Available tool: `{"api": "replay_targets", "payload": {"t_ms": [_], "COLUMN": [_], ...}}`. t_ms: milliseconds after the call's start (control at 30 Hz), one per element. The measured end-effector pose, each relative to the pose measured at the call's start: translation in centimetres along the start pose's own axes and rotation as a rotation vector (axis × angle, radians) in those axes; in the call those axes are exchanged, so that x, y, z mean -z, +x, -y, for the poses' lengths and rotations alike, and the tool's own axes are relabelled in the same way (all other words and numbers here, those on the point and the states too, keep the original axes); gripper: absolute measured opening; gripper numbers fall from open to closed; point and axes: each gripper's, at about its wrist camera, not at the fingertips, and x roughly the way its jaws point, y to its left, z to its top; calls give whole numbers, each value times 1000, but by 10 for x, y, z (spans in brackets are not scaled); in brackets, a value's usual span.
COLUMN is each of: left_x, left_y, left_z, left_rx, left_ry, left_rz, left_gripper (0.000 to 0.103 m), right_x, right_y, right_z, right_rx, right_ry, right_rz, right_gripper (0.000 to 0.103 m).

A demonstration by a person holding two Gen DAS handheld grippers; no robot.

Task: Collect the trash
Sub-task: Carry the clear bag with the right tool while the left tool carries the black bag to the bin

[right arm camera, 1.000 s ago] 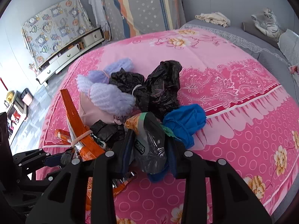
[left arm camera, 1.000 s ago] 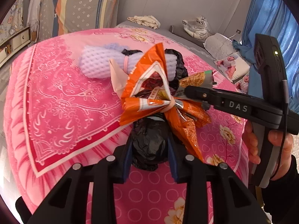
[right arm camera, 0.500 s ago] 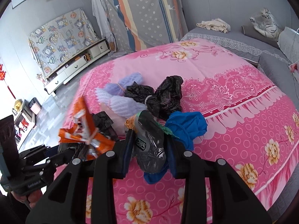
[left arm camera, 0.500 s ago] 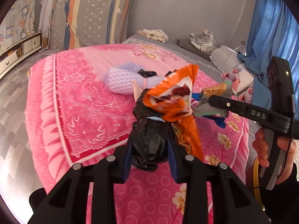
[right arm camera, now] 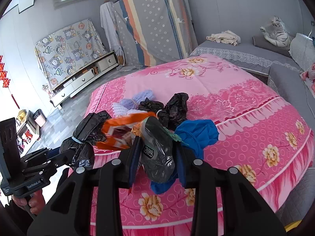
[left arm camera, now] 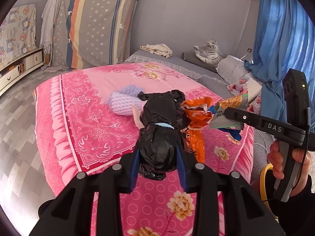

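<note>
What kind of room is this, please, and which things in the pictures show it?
Most likely a bedroom in a home. A bed with a pink flowered cover fills the middle, a toy tiger sits by a pillow at the far end, and blue curtains hang at one side.

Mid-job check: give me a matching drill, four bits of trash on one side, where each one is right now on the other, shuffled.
Things:
1. black bag
2. grey wrapper
3. purple bundle
4. blue bag

Places:
A. lying on the pink bedspread, not gripped
B. clamped in the left gripper
C. hanging behind the right gripper's load
D. clamped in the right gripper

Pairs: 1-B, 2-D, 3-A, 4-C
</note>
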Motion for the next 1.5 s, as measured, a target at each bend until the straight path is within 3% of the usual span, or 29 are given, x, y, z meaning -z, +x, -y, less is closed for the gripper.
{"api": "replay_targets", "payload": {"t_ms": [933, 1500], "left_x": [-2, -1], "left_y": [-15, -17], "left_z": [90, 164], "left_rx": [98, 216], "left_ry": [160, 279], "left_rz": [34, 53], "left_gripper": [31, 31], "right_x": [31, 60], "right_y": [-100, -165], "right_z": [54, 94], "right_rx": [117, 213], "right_ry": [80, 166], "right_rz": [131, 212], "right_gripper": [31, 31]}}
